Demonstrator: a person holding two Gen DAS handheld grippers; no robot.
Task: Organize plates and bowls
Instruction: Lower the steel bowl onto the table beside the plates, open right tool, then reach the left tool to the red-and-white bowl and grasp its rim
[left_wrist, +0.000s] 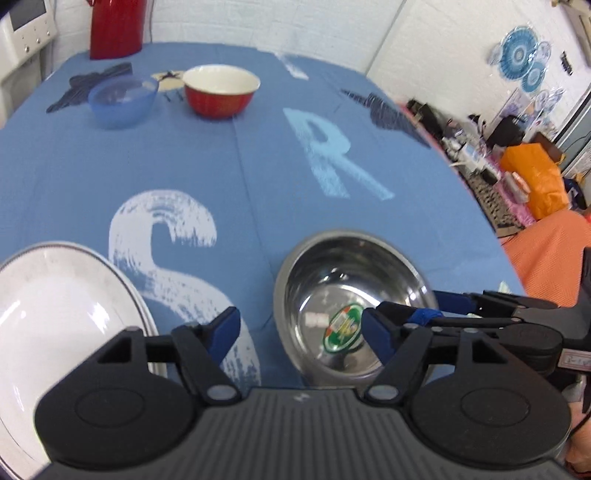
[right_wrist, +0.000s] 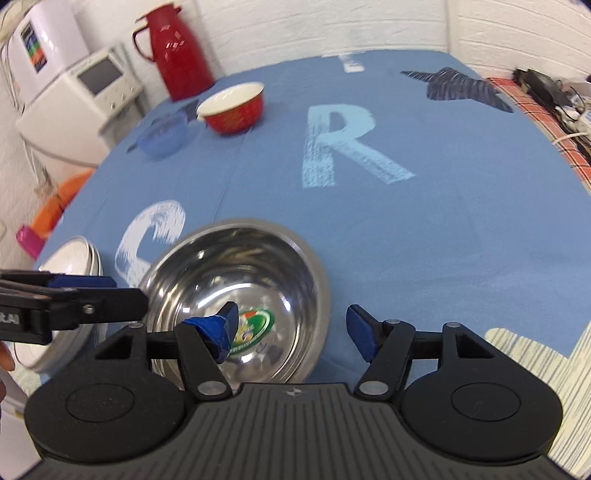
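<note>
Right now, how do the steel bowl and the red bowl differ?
The shiny stainless steel bowl sits near, between both tools, with a green sticker inside; the red enamel bowl with cream interior sits far back beside the translucent blue plastic bowl, showing no sticker. Both stand upright and empty.

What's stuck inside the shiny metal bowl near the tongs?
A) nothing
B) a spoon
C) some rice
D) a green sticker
D: a green oval sticker sits on the bottom of the steel bowl, seen from both wrist views; no spoon or food is in it.
</note>
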